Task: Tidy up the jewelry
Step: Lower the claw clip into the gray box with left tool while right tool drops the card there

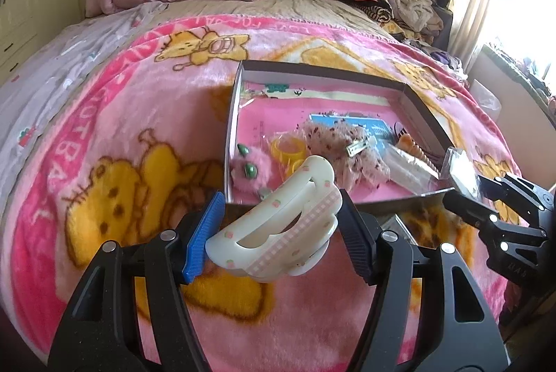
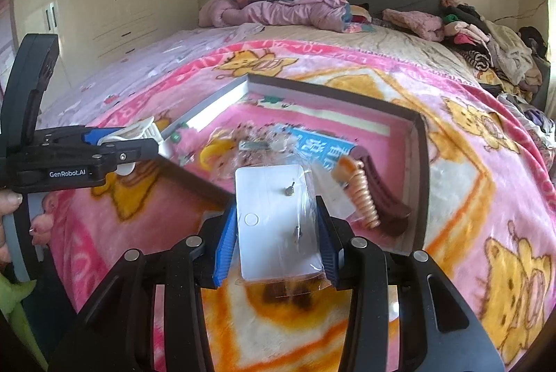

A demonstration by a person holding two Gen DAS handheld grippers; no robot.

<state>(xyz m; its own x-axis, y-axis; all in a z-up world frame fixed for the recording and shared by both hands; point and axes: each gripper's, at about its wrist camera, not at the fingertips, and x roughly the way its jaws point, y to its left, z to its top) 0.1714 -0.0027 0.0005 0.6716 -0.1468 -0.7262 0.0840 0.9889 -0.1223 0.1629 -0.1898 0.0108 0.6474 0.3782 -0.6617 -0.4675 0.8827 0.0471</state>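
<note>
My left gripper [image 1: 278,226] clamps cream plastic claw hair clip [image 1: 278,226]: rigid, light, slick | right gripper [image 2: 276,233] pinches white earring card in clear sleeve [image 2: 274,219] by edges: flimsy, slippery

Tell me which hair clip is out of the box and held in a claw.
The white claw clip with pink checks, gripped by the left claw above the blanket. The brown clip and the silver snap clip lie in the box.
</note>
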